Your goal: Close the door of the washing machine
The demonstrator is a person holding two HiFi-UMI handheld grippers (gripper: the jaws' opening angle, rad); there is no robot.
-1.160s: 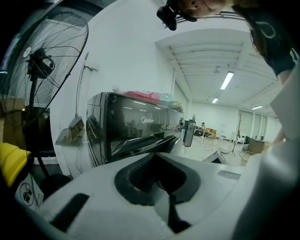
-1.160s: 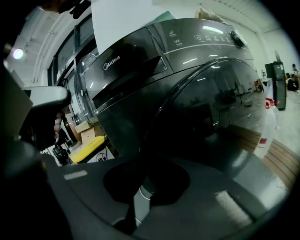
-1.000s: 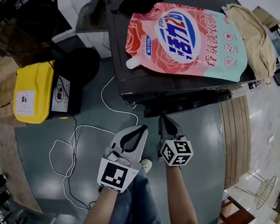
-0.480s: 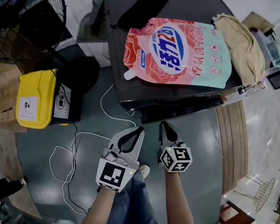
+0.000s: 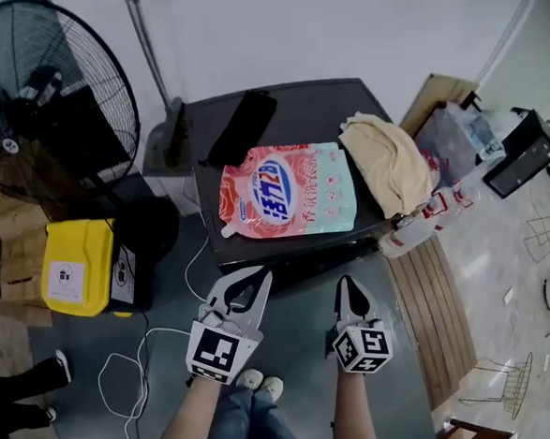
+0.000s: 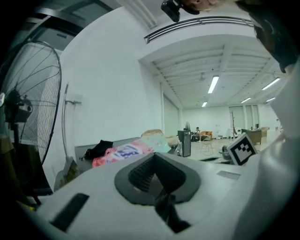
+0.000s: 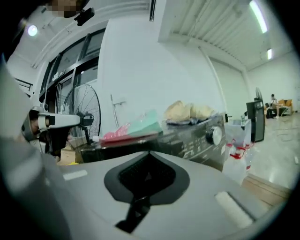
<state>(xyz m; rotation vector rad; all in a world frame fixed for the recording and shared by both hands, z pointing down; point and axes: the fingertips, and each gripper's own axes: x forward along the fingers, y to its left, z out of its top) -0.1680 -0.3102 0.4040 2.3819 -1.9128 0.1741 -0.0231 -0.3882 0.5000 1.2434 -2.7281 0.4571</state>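
Observation:
The dark grey washing machine [image 5: 296,114] stands against the wall, seen from above; its door is hidden under the top's front edge. On top lie a pink and green detergent pouch [image 5: 282,190], a beige cloth [image 5: 389,164] and a black item [image 5: 240,127]. My left gripper [image 5: 260,278] and right gripper [image 5: 350,282] hover side by side in front of the machine, clear of it, both shut and empty. The right gripper view looks past the right gripper [image 7: 149,153] at the control panel's knob [image 7: 214,135]. Past the left gripper [image 6: 157,155], the left gripper view shows the pouch [image 6: 122,152].
A large black fan [image 5: 41,99] stands at the left, with a yellow box [image 5: 76,265] below it. A white cable [image 5: 153,349] loops over the floor. Bottles [image 5: 434,207] and a wooden platform [image 5: 440,296] sit right of the machine. The person's shoes [image 5: 258,386] are below the grippers.
Both grippers have risen and the head view has pulled up and back, so the machine looks smaller and farther. The jaws stayed shut.

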